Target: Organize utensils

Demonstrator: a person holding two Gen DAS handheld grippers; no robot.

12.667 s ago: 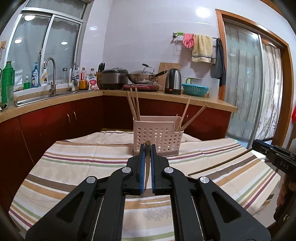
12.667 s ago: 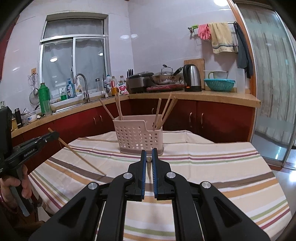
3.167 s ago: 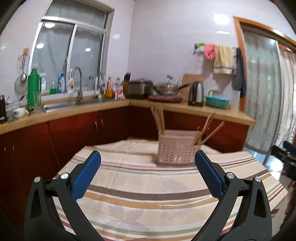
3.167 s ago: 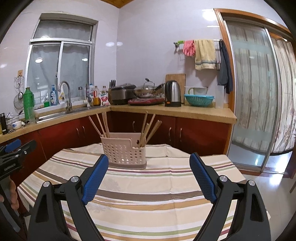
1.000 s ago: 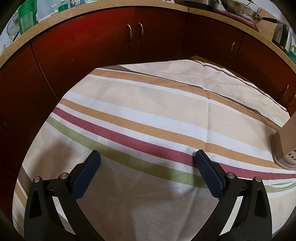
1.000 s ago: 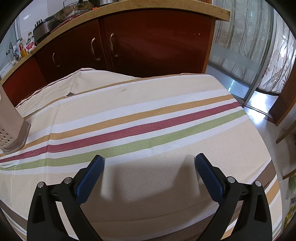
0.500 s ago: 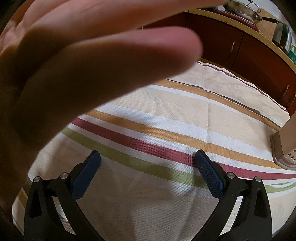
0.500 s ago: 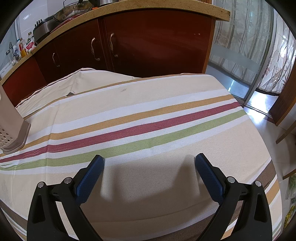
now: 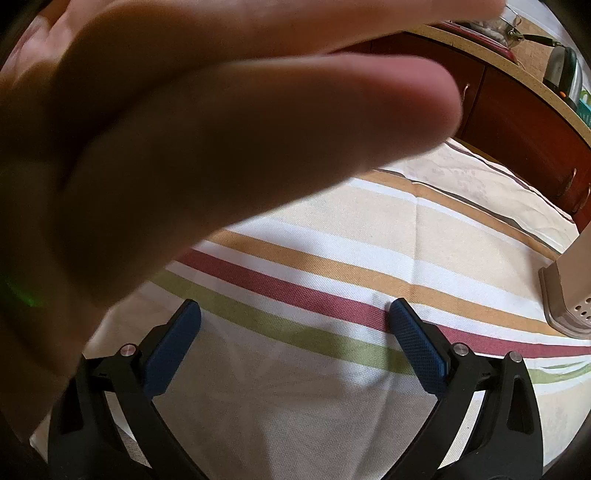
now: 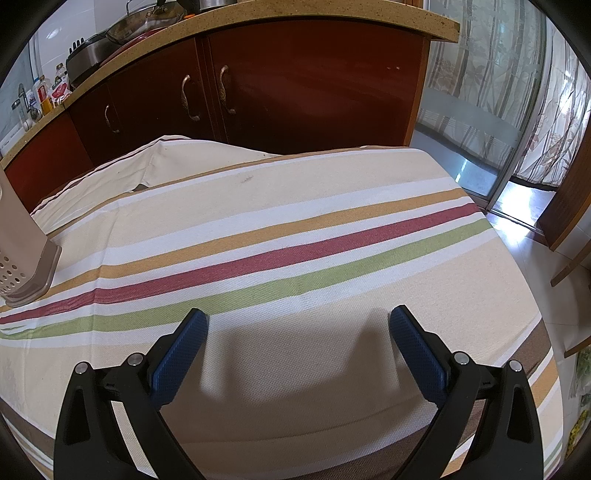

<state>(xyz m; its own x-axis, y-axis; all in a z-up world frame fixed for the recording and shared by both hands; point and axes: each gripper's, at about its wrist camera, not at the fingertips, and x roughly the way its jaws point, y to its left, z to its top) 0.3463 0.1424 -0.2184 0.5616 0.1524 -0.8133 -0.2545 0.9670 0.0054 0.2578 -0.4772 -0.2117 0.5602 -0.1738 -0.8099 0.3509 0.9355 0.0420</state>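
My left gripper (image 9: 293, 314) rests low over the striped tablecloth (image 9: 351, 236), open and empty. A person's hand (image 9: 177, 129) covers the upper left of the left wrist view, very close to the lens. The beige perforated utensil holder (image 9: 570, 295) shows only its lower corner at the right edge there. My right gripper (image 10: 297, 321) is open and empty over the tablecloth (image 10: 295, 229). The utensil holder (image 10: 22, 258) sits at the far left edge of that view. No loose chopsticks are visible on the cloth.
Dark red kitchen cabinets (image 10: 258, 92) run behind the table under a stone counter (image 10: 332, 14). A glass sliding door with a curtain (image 10: 509, 92) stands at the right. The table's right edge (image 10: 517, 266) drops to a tiled floor.
A person's hand has come in front of the left wrist camera within the last second and now covers slightly more. Both grippers have stayed open and still on the table.
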